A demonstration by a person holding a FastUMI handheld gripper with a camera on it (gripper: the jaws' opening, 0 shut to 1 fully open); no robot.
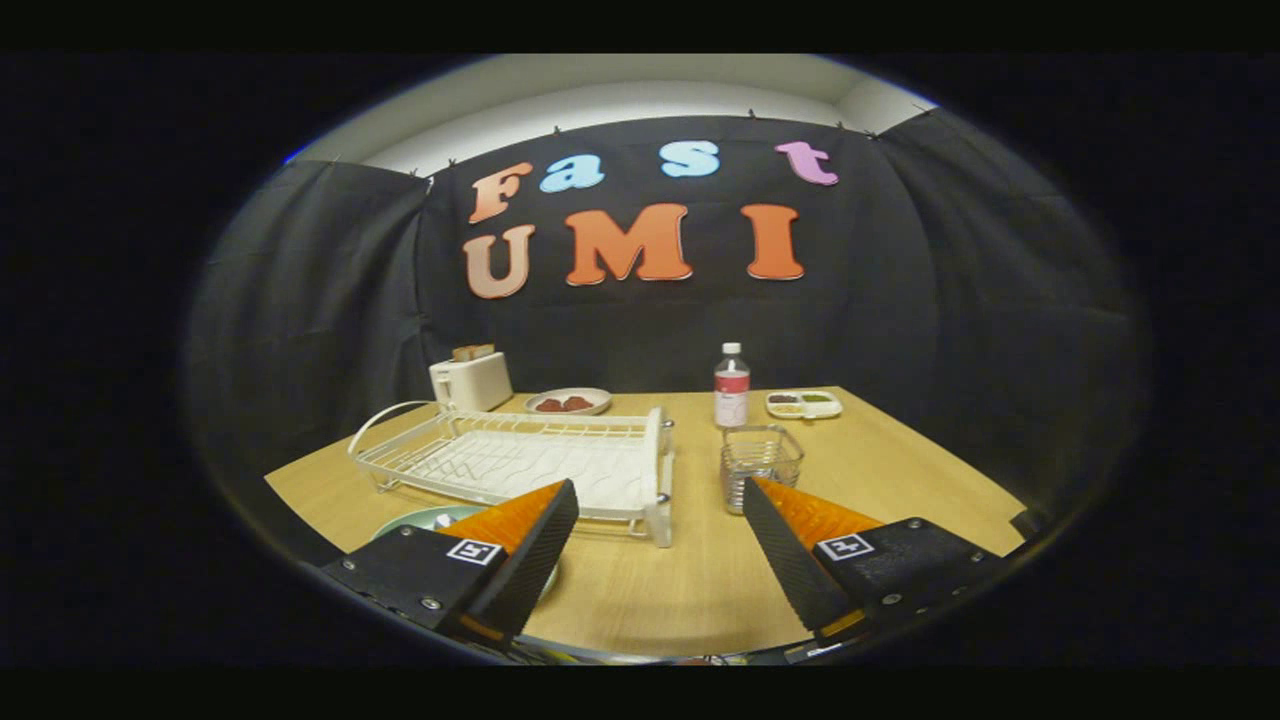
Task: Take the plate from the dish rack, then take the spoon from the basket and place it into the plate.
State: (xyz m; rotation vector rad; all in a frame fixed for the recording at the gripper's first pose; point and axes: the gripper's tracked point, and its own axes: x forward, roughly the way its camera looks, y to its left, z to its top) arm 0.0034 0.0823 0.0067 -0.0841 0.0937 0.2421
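Gripper view: hand-held gripper (pixel 660 545) spread wide, holding nothing, above the table (pixel 690 590) before the dish rack (pixel 520 460).

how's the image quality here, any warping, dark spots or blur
Gripper view: fisheye warp bows the table edges and the dish rack; light is dim and falls off outward; the open tongs and the plate behind the left finger look soft; far tableware is too small to make out.

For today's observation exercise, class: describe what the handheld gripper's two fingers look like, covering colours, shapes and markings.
The gripper has two wedge-shaped fingers. Their inner faces are black with fine ribbing, and their outer sides are ribbed orange. Each sits on a flat black block bearing a small square black-and-white marker and a few silver screws.
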